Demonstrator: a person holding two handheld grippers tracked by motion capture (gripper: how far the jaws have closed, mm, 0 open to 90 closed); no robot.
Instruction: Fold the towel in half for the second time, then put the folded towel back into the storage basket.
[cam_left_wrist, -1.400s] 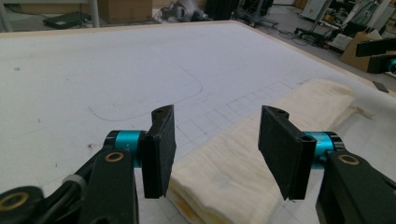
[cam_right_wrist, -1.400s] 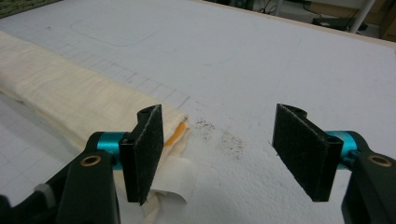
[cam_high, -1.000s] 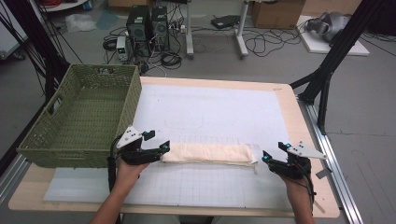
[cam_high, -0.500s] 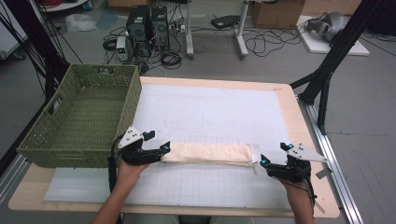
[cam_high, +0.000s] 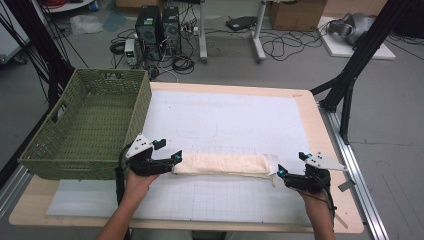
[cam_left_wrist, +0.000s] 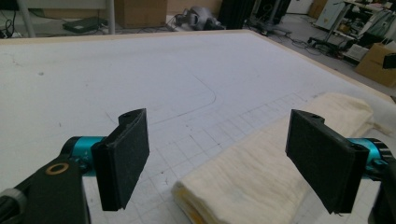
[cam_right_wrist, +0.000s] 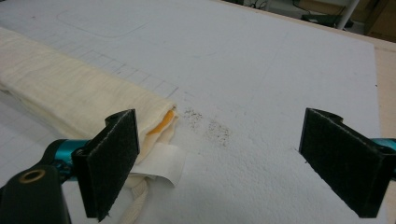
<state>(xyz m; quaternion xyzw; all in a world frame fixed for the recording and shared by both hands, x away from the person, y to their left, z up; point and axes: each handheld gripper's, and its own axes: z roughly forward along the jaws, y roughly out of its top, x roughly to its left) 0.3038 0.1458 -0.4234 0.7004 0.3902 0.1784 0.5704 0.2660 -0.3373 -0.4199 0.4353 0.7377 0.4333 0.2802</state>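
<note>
Down at the bottom of the high view, the left gripper (cam_high: 176, 158) and right gripper (cam_high: 281, 172) sit at opposite ends of the folded cream cloth (cam_high: 220, 164), whose long axis runs left to right across the lower middle. Both sets of jaws stand spread, pinching nothing; the right ones have just been opening, the cloth end beside one pad. Farther back at left waits the green basket (cam_high: 55, 150).

Cream folded cloth (cam_high: 220, 164); green woven basket (cam_high: 90, 127); white gridded mat (cam_high: 225, 125).
</note>
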